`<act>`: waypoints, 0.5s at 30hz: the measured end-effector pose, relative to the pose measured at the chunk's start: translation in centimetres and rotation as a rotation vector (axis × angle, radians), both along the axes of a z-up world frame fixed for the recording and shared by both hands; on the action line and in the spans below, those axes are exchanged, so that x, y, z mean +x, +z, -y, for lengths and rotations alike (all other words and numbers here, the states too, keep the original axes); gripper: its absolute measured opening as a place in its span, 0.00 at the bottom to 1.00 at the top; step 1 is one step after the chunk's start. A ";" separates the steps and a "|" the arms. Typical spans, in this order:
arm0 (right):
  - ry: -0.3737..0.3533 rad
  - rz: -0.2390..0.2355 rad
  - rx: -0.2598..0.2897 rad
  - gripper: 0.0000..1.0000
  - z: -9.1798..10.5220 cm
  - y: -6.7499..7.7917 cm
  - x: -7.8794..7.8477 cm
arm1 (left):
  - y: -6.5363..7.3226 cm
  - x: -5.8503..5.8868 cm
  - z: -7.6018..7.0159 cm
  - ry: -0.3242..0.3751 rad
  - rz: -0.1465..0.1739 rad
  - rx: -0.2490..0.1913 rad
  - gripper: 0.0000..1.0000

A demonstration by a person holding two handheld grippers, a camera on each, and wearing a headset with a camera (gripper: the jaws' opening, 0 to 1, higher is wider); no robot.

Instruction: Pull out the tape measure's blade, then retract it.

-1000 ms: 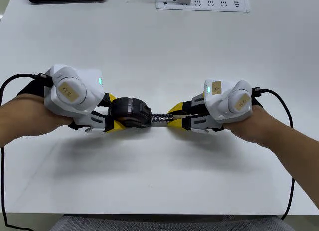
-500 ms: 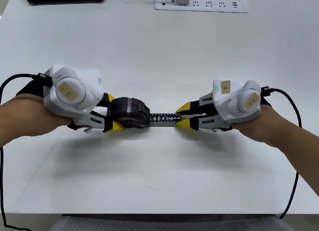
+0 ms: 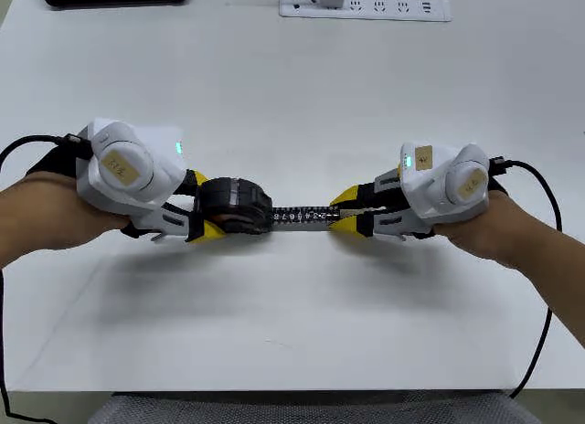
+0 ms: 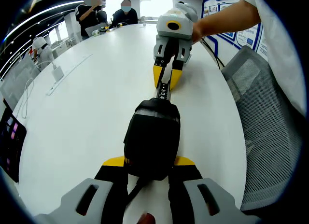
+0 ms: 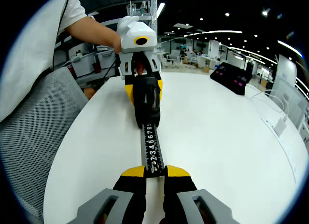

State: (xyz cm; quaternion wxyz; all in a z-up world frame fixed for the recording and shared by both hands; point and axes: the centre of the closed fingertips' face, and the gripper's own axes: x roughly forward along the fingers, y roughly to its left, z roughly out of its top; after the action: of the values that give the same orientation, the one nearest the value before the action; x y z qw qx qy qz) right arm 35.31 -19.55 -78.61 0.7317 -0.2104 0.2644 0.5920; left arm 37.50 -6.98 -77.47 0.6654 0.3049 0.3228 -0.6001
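Head view, jaws gripping tape measure, blade

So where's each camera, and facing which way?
Head view: on the head, looking down at the table; forearms, left gripper, right gripper.
Left gripper view: on the left gripper, facing the tape measure and right gripper; own jaws, an arm.
Right gripper view: on the right gripper, facing the blade and left gripper; own jaws, an arm.
All share the tape measure.
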 end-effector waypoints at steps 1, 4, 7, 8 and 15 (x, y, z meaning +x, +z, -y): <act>-0.001 0.000 -0.002 0.09 0.1 0.0 0.0 | 0.0 0.0 0.0 -0.001 0.001 0.000 0.27; -0.003 0.000 -0.006 0.09 0.4 0.0 -0.1 | 0.0 0.0 0.0 -0.002 0.001 0.000 0.27; -0.006 0.000 -0.007 0.09 0.7 0.1 -0.1 | 0.0 0.0 0.0 -0.003 0.001 0.001 0.27; -0.006 -0.001 -0.008 0.09 0.8 0.1 -0.2 | 0.0 0.0 0.0 -0.003 0.002 0.001 0.27; -0.014 -0.001 -0.018 0.09 1.6 0.1 -0.3 | 0.0 0.0 0.0 -0.005 0.003 0.002 0.27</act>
State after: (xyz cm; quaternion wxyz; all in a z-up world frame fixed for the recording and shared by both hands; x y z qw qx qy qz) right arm 34.98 -21.18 -78.46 0.7338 -0.2149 0.2715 0.5845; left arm 37.48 -6.97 -77.47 0.6641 0.3070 0.3218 -0.6010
